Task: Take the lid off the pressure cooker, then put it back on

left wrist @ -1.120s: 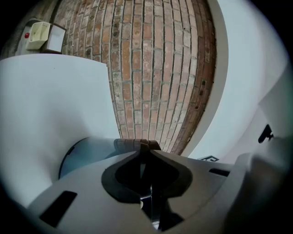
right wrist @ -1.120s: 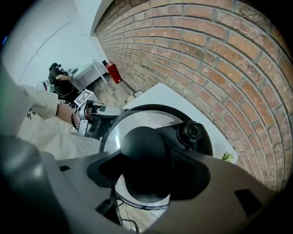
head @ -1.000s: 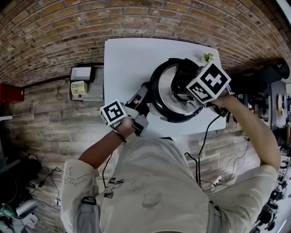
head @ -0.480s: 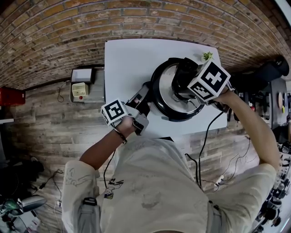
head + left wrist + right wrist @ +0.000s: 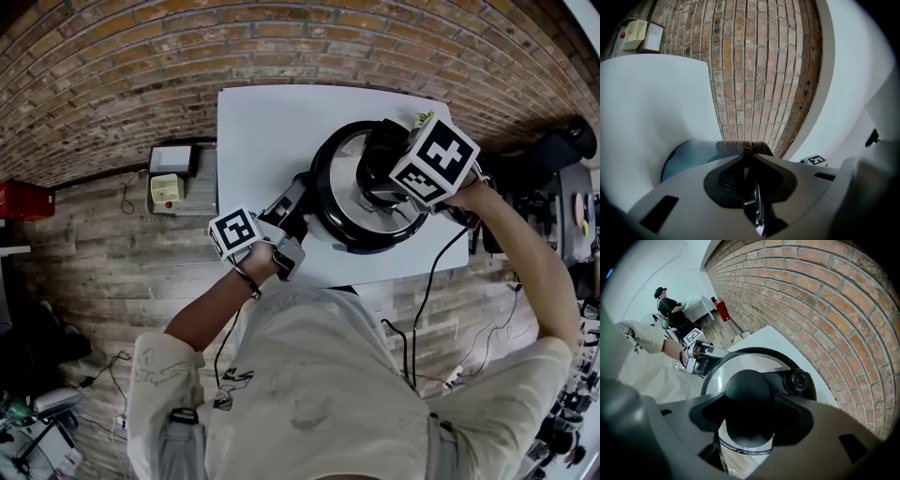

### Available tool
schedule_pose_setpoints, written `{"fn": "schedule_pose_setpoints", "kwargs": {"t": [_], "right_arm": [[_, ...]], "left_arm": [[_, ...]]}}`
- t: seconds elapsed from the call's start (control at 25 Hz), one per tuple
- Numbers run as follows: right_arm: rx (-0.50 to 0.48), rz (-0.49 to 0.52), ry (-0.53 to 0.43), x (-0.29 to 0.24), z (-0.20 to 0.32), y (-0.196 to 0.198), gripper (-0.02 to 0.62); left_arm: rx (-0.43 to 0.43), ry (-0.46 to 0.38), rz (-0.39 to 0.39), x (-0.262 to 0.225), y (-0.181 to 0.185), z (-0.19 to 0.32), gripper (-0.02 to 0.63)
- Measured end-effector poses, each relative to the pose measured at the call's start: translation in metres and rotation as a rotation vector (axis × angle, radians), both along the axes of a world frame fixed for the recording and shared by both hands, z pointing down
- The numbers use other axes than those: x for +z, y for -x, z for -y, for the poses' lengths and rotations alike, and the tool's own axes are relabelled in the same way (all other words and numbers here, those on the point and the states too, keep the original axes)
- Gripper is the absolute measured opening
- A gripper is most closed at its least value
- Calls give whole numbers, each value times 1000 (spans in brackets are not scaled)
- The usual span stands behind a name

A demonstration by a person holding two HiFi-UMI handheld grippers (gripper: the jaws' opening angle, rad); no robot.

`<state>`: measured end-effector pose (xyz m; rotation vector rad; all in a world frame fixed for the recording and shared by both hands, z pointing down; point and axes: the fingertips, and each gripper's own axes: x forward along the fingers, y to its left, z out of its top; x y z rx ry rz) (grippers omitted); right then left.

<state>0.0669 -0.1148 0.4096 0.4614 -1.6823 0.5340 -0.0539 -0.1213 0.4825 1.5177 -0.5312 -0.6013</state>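
The pressure cooker (image 5: 349,239) stands on the white table (image 5: 262,131), and its black-rimmed lid (image 5: 352,183) sits on top. My right gripper (image 5: 380,178) points down over the lid. In the right gripper view its jaws (image 5: 749,404) are shut on the lid's round black knob (image 5: 749,390), with the lid's black valve (image 5: 798,379) just behind. My left gripper (image 5: 296,195) lies level at the cooker's left side, shut on the cooker's black side handle (image 5: 302,181). Its tips (image 5: 747,149) meet in the left gripper view, with a thin metal part between the jaws.
A small green plant (image 5: 428,117) sits at the table's far right corner. On the floor to the left are a grey box with a yellow device (image 5: 167,183) and a red box (image 5: 19,199). Cables trail beside me. Another person (image 5: 670,308) stands far off.
The right gripper has rolled slightly on the knob and barely shifted. The left gripper has kept still on the handle. The lid stays on the cooker.
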Motion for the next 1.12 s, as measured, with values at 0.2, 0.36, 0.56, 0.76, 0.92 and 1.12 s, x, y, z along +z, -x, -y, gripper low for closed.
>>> {"fn": "schedule_pose_setpoints", "kwargs": {"t": [0.2, 0.36, 0.56, 0.76, 0.92, 1.12], "right_arm": [[-34, -23, -18, -9, -4, -4, 293], [-62, -21, -4, -11, -9, -1, 293], [-64, 7, 9, -11, -8, 2, 293], [-65, 33, 12, -18, -7, 6, 293], [-68, 41, 21, -22, -8, 5, 293], [-60, 40, 5, -27, -6, -6, 293]], "left_arm": [[-1, 1, -17, -2, -1, -1, 64], [1, -5, -20, -3, -1, 0, 64], [-4, -1, -18, -2, -1, -1, 64], [-6, -2, -17, -2, 0, -1, 64], [-9, 4, -18, -2, 0, -1, 64], [-8, 4, -15, -2, 0, -1, 64]]}}
